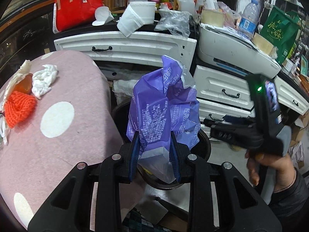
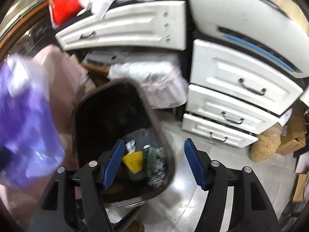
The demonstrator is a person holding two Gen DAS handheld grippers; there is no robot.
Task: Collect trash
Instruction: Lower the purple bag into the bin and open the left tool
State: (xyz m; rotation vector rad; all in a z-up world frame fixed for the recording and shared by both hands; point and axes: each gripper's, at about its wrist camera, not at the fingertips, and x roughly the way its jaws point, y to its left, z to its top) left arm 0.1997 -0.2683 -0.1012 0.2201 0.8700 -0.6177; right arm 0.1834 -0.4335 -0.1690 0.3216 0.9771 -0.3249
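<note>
The pink spotted bed (image 1: 63,127) is seen at the left, soft and cloth-covered, with a crumpled white tissue (image 1: 44,81) and an orange knitted thing (image 1: 19,108) left on it. Hard white drawers (image 2: 239,85) are stacked behind. The dark trash bin (image 2: 123,127) is set on the shiny floor, its rim rounded, and a yellow scrap (image 2: 133,162) and other bits are seen at its bottom. A purple plastic bag (image 1: 162,112), thin, crinkly and printed with white letters, is pinched by the jaws of the left gripper (image 1: 154,154) and is held just above the bin. The jaws of the right gripper (image 2: 152,166) are spread wide, with nothing between them. The bag should be brought over the middle of the bin's mouth before it is let go, so no corner is caught on the rim. It looks light, so it may float sideways.
</note>
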